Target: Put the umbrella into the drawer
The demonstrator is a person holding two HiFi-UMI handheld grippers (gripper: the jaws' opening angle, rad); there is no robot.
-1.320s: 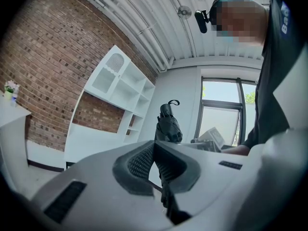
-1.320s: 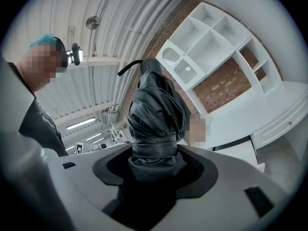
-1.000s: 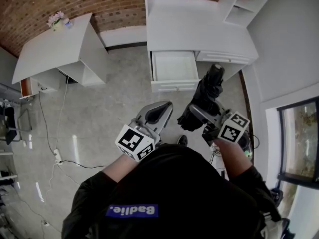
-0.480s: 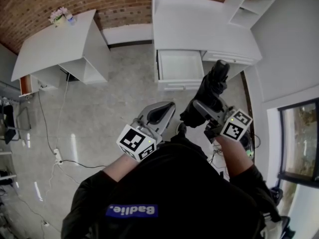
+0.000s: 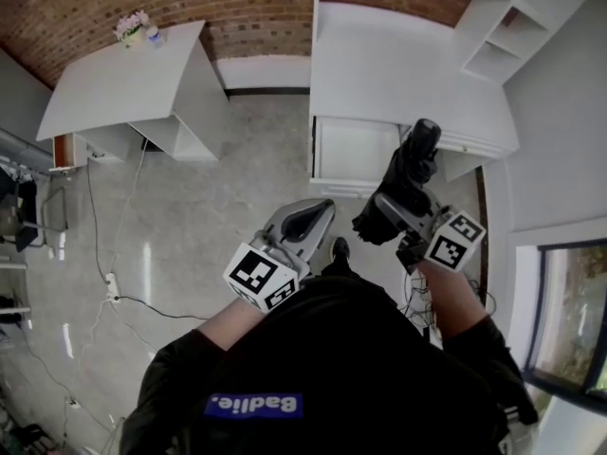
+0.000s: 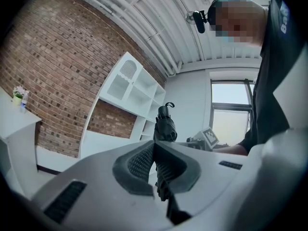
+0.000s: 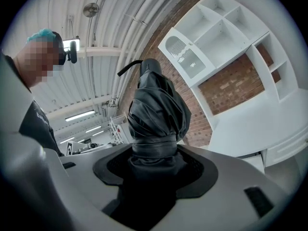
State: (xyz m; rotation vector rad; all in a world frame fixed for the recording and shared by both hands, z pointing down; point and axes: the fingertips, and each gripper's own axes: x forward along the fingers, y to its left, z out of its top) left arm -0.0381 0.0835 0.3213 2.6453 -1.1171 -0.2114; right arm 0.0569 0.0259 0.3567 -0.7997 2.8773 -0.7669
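Note:
A black folded umbrella stands upright in my right gripper, which is shut on its lower part; in the right gripper view the umbrella fills the space between the jaws of that gripper. Just beyond it, the white drawer is pulled open under the white desk and looks empty. My left gripper hovers to the left of the umbrella, jaws shut with nothing between them. From the left gripper view, the umbrella rises behind the closed jaws of that gripper.
A white side table with a small flower pot stands at the far left. Cables and a power strip lie on the grey floor. White shelves rise at the desk's right end; a window is at the right.
The desk and open drawer have shifted rightward and nearer in the head view. The right gripper with the umbrella has moved slightly right, staying just in front of the drawer. The left gripper stays shut.

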